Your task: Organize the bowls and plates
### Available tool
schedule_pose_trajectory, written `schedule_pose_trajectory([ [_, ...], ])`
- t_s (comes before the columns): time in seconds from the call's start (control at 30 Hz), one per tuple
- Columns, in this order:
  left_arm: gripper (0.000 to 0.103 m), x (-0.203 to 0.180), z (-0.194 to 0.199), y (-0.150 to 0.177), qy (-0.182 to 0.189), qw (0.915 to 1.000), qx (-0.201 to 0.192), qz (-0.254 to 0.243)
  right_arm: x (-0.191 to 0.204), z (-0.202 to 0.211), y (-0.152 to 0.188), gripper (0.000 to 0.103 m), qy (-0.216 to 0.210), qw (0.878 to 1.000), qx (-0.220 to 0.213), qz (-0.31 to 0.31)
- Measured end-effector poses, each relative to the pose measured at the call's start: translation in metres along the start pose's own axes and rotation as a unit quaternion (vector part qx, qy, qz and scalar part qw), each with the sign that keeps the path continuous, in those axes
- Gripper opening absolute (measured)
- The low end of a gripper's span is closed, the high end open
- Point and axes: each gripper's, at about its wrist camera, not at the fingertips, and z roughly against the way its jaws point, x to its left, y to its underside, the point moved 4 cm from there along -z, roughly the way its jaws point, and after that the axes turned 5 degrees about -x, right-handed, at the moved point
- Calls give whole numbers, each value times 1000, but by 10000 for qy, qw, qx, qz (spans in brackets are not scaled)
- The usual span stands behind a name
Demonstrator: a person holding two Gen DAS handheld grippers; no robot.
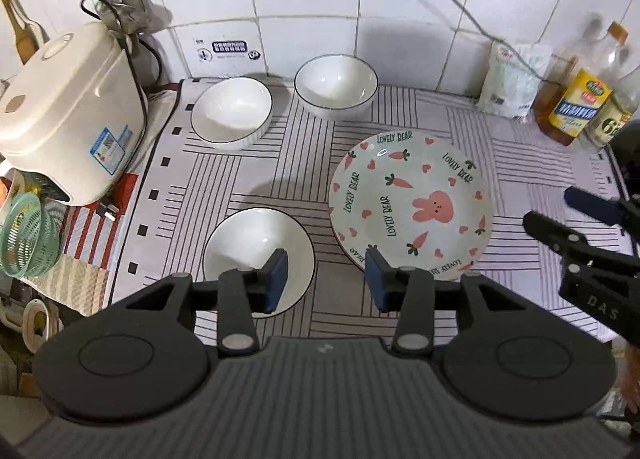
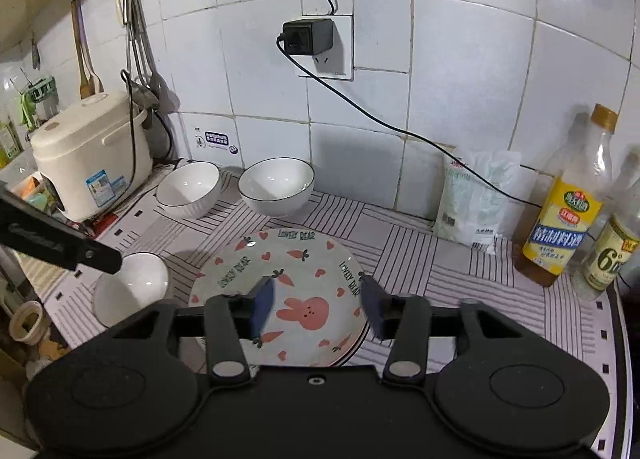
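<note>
Both our grippers hang open and empty: the left gripper above the near bowl, the right gripper above the plate mid-counter. Two bowls stand along the back edge.

My left tool hangs open above the surface, between a white bowl and the bunny plate.

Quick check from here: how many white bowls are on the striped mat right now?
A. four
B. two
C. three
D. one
C: two white bowls sit near the wall, and a third sits nearer, left of the rabbit plate.
</note>
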Motion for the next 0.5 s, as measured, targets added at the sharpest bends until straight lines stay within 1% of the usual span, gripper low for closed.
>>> schedule_pose_trajectory([
  [0.03,45,1,5,2,23,10000,-33,2,0,2,0,59,-51,9999,71,-71],
  [0.1,46,3,12,5,19,10000,-82,9,0,5,0,60,-50,9997,187,-176],
  [0.17,46,4,19,9,0,9999,-136,12,2,9,1,63,-24,9995,247,-174],
  [0.27,47,7,26,13,-10,9999,-111,67,7,15,1,69,-19,9995,296,-94],
  [0.3,47,9,29,14,-2,9999,-112,124,8,17,1,73,-40,9994,310,-129],
  [0.37,48,13,35,15,-23,9997,-144,215,8,20,3,73,-224,9983,382,-369],
  [0.43,50,18,40,16,-50,9996,-180,225,10,20,6,73,-468,9955,543,-613],
  [0.5,51,25,43,17,-110,9995,-178,228,14,21,10,74,-526,9949,589,-635],
])
